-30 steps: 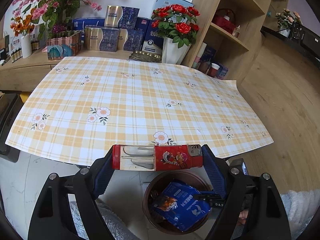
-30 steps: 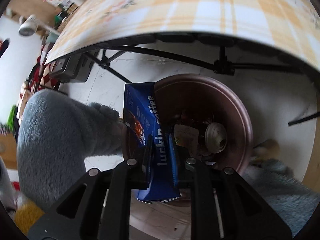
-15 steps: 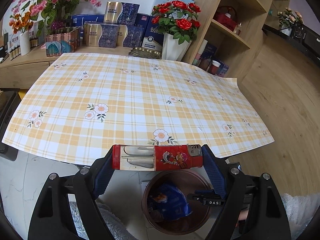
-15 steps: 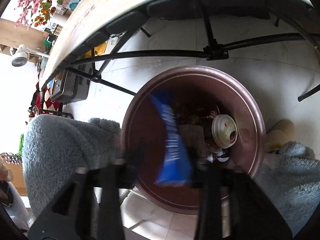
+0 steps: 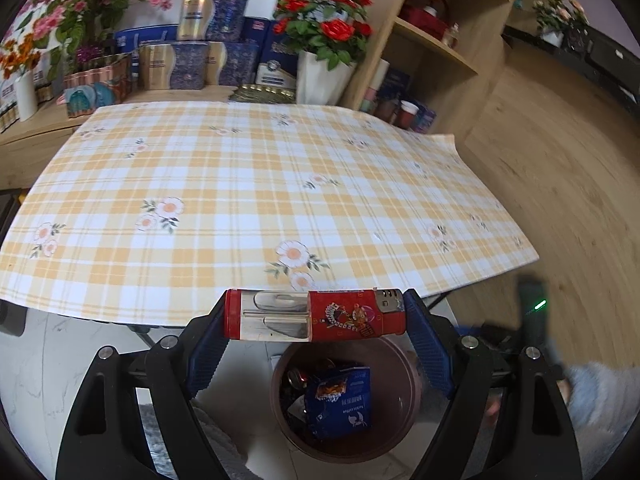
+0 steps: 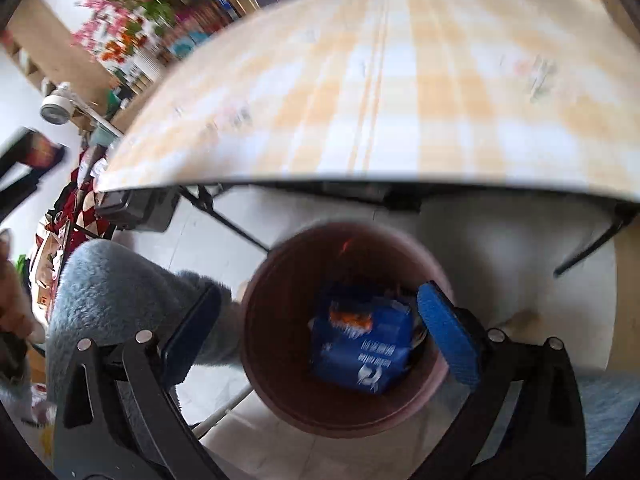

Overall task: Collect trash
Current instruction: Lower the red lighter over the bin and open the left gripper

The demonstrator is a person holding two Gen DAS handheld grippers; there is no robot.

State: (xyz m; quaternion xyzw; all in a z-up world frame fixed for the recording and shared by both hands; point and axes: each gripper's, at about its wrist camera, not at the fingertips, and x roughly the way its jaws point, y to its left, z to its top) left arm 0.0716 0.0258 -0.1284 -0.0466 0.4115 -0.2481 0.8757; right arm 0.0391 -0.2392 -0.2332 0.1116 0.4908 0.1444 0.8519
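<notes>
My left gripper (image 5: 314, 316) is shut on a red lighter (image 5: 314, 314), held crosswise by its two ends just past the table's near edge and above the brown trash bin (image 5: 404, 412). Inside the bin lies a blue coffee packet (image 5: 340, 402) among other trash. In the right wrist view my right gripper (image 6: 320, 320) hovers over the same bin (image 6: 276, 384), its jaws opening wide with nothing between the pads; the blue packet (image 6: 360, 354) rests loose on the bin's contents below.
The checked tablecloth (image 5: 256, 200) covers the table, whose black folding legs (image 6: 224, 220) stand behind the bin. Fluffy grey-blue slippers (image 6: 116, 292) flank the bin. Flower pots and boxes line the far side, and a wooden shelf (image 5: 432, 48) stands at the right.
The right gripper opened and let go of the blue packet, which dropped into the bin, then lifted away. The left gripper, still holding the lighter, shifted slightly over the bin.
</notes>
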